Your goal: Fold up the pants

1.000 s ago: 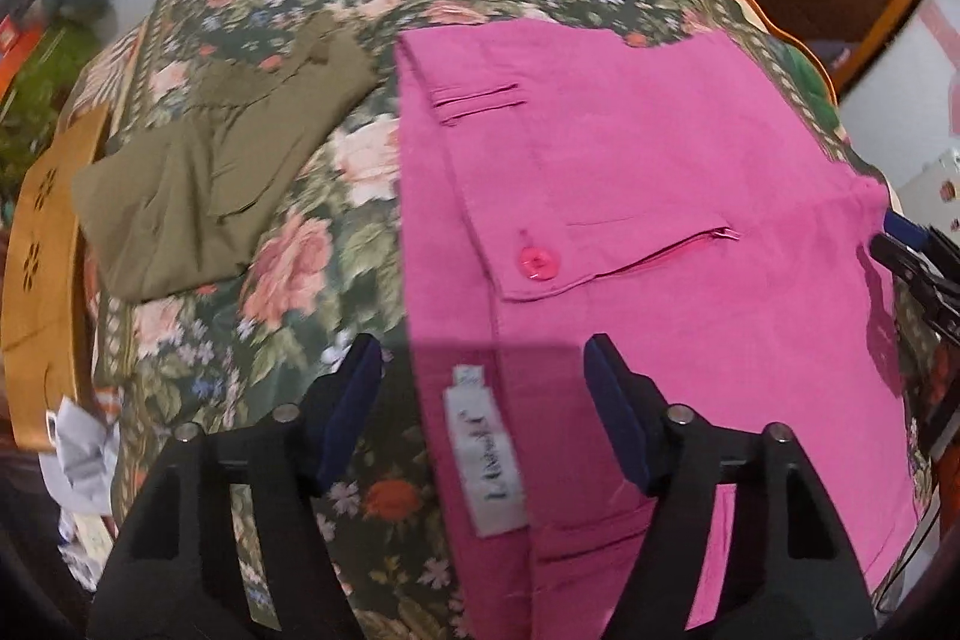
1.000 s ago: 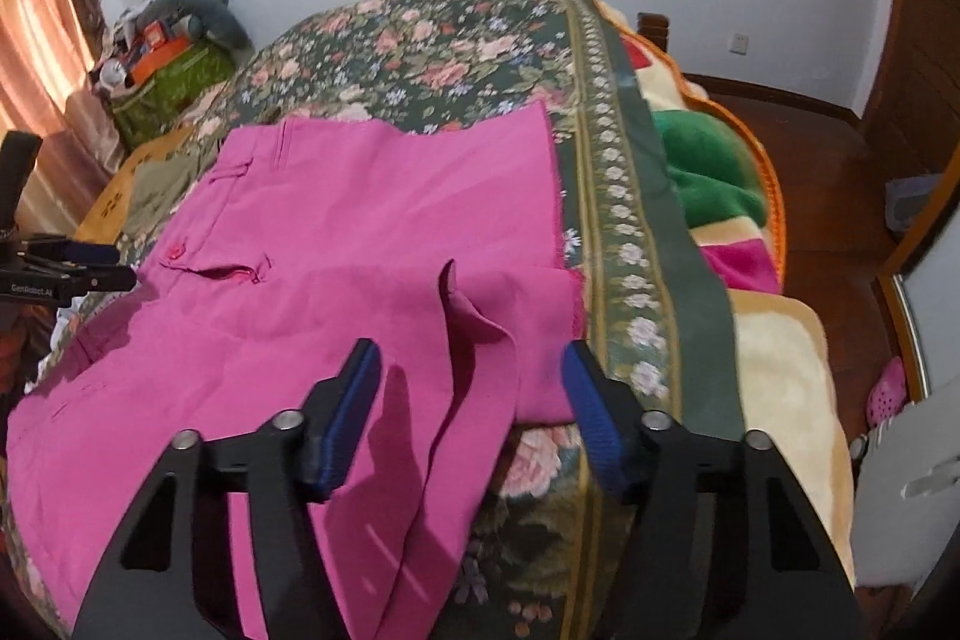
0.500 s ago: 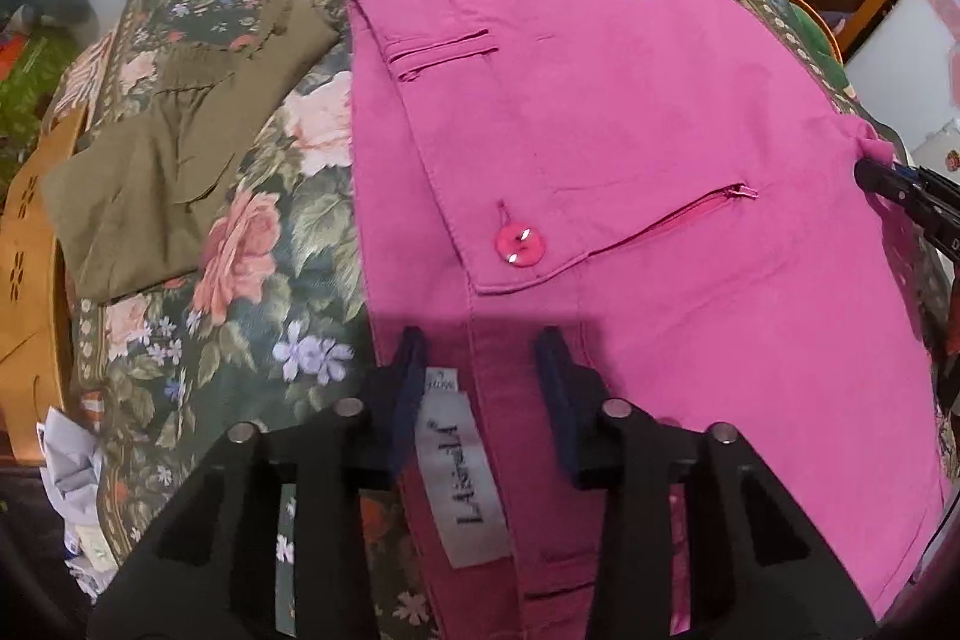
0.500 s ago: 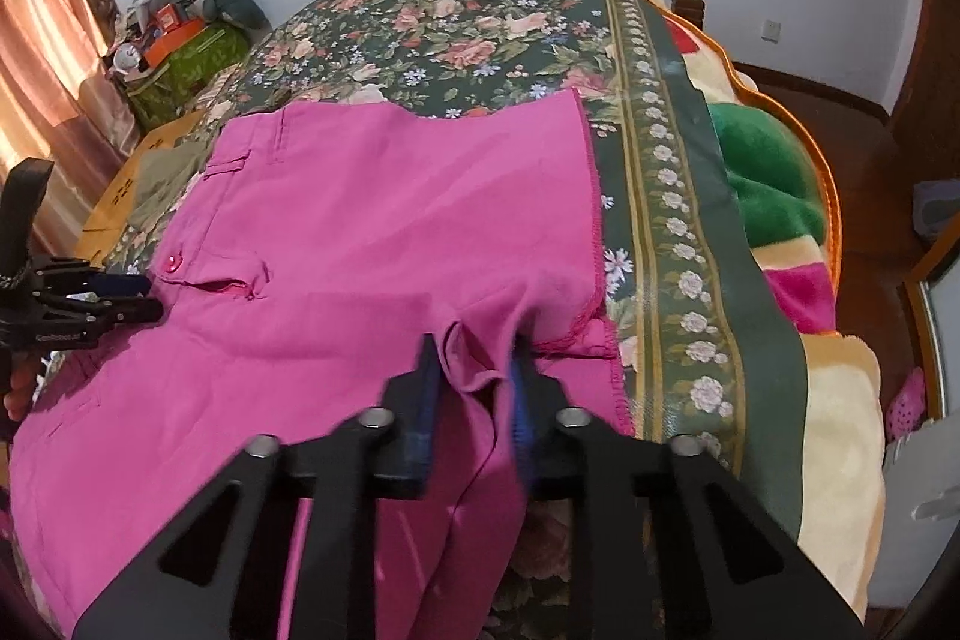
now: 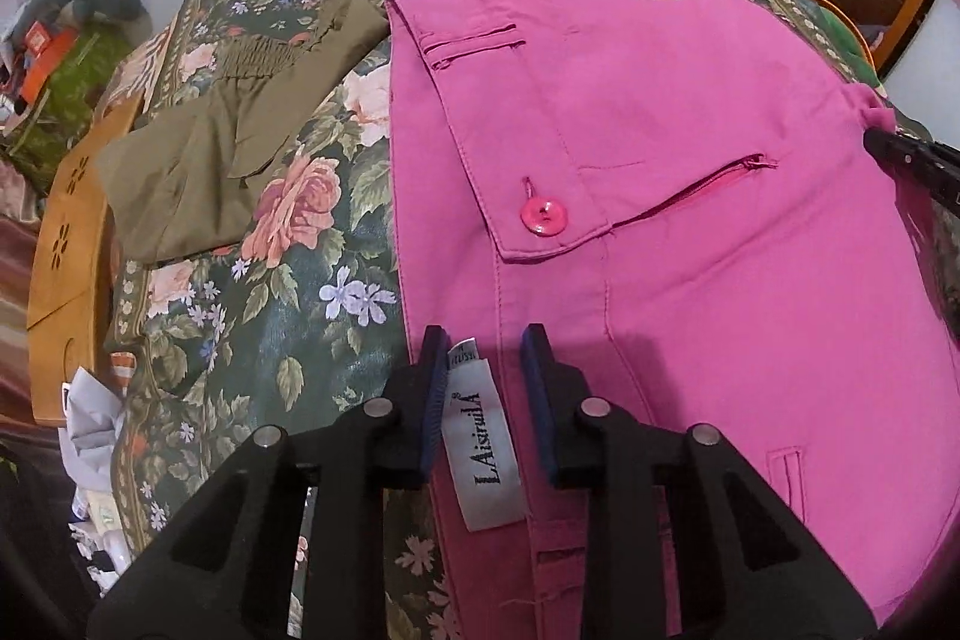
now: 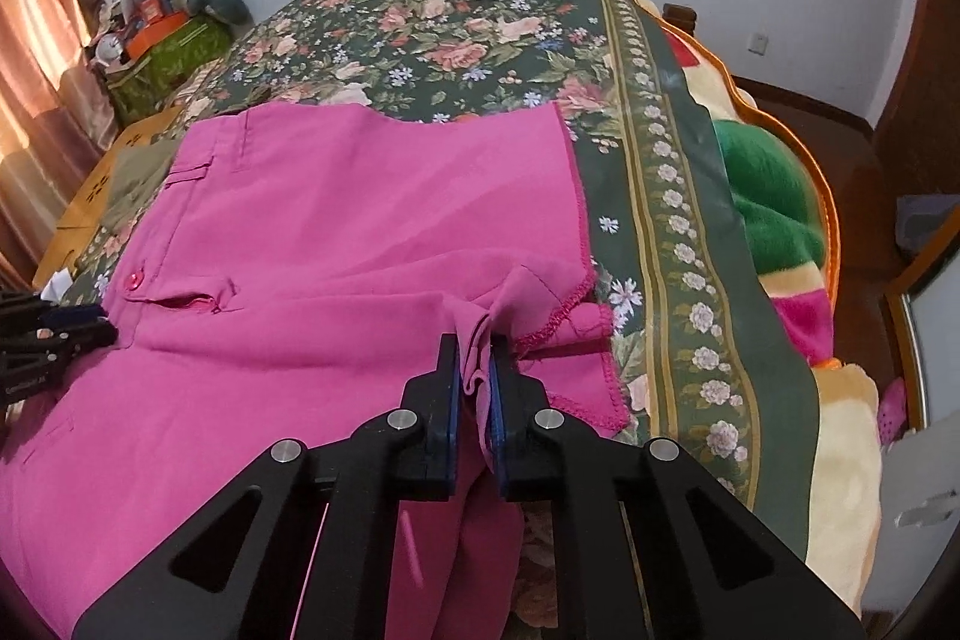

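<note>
At the far left, a folded olive-green garment with a gathered elastic band (image 5: 240, 142) lies on the dark green bedspread printed with pink roses (image 5: 282, 280), just beside the bright pink cotton pants (image 5: 690, 220), which are spread flat across the bed. The left gripper (image 5: 485, 358) sits at the waistband edge, its blue-padded jaws drawn close on either side of the white woven brand label (image 5: 483, 436) (whether they actually pinch the cloth, I cannot tell). A round pink button (image 5: 543, 215) fastens the pocket flap beyond it. Further right, the right gripper (image 6: 474, 358) is clamped on a bunched fold of the pants near the crotch, next to the stitched leg hem.
</note>
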